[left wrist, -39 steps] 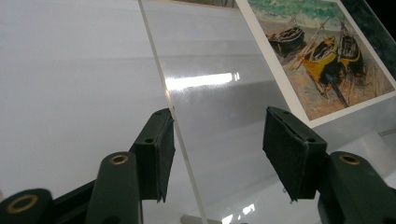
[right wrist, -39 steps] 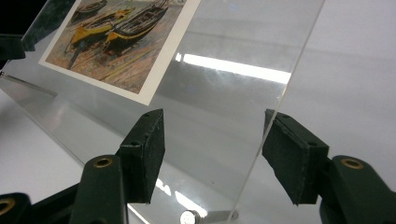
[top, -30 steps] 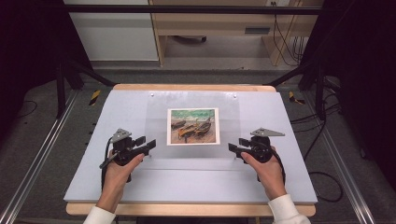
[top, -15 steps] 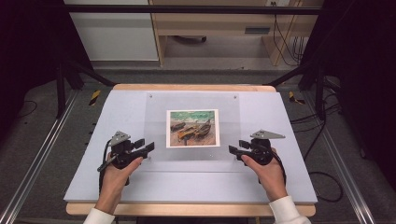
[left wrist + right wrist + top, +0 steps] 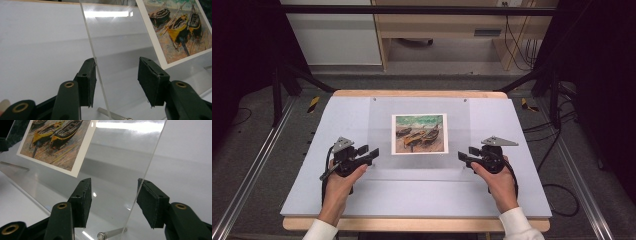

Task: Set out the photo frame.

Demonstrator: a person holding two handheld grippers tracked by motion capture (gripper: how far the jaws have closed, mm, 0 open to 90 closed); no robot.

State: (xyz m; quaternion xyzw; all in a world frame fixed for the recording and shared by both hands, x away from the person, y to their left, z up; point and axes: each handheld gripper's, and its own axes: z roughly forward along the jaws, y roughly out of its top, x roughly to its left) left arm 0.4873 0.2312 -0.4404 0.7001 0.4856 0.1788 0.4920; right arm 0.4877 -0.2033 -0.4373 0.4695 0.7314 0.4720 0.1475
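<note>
A person's left gripper [image 5: 371, 153] and right gripper [image 5: 463, 156] are closing in on opposite side edges of a clear acrylic sheet [image 5: 419, 165] lying mid-table over a print of beached boats [image 5: 419, 133] — both sets of jaws are standing open, each straddling its edge of the sheet without yet pinching it. On the pale table [image 5: 272, 195], small metal pegs [image 5: 111, 233] are showing under the sheet's near corners. To lift cleanly, both jaws should probably be closing together and level — an uneven pinch risks tilting the slick sheet and shifting the print.
</note>
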